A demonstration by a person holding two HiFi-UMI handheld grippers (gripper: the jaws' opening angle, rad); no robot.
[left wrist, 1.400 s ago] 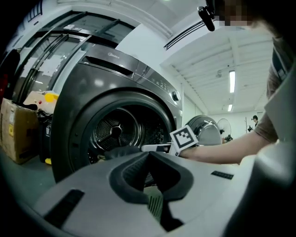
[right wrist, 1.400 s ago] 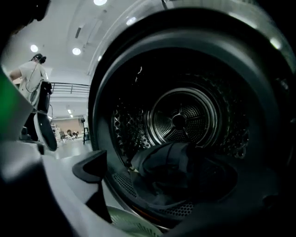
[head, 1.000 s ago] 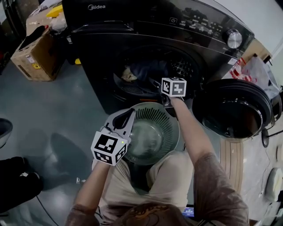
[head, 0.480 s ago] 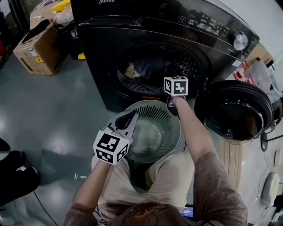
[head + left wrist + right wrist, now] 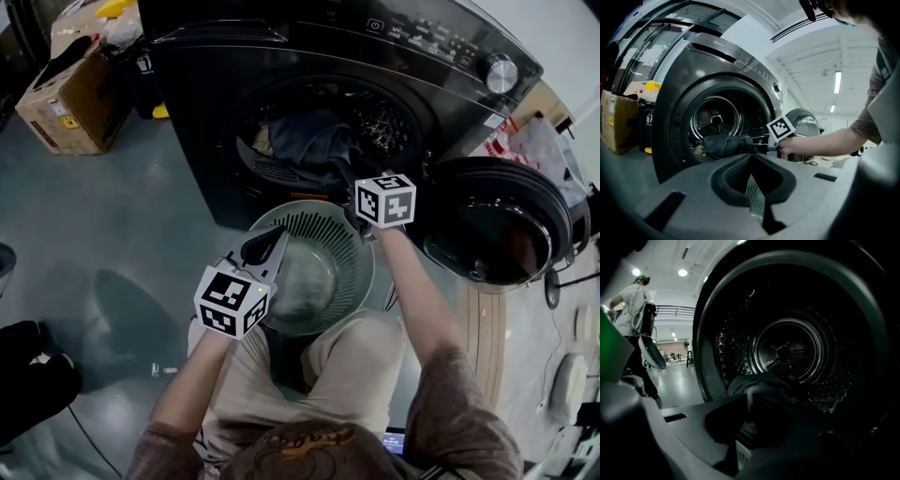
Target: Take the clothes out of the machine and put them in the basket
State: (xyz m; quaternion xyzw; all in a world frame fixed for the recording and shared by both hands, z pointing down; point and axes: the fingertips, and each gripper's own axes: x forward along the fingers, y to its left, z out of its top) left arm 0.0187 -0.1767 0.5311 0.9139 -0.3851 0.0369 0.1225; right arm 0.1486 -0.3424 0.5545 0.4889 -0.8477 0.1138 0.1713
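The dark front-loading machine [image 5: 375, 56] stands with its drum open. A dark blue-grey garment [image 5: 314, 141] bulges out of the drum mouth. My right gripper [image 5: 345, 178] has just been closing and is shut on that garment [image 5: 759, 387]; the left gripper view shows the cloth [image 5: 723, 143] stretched out from its jaws. A pale cloth [image 5: 262, 140] lies deeper in the drum, at the left. The round grey-green basket [image 5: 361, 248] sits on the floor below the drum. My left gripper [image 5: 264, 247] hovers over the basket's left rim, open, with only basket slats [image 5: 752, 194] showing between its jaws.
The round machine door [image 5: 492, 225] hangs open at the right, close to my right arm. A cardboard box [image 5: 61, 98] stands at the far left on the grey floor. A person [image 5: 635, 310] stands far off in the right gripper view.
My right gripper has drawn back from the drum towards the basket, and the dark garment has come out to the drum mouth with it. The left gripper has hardly moved.
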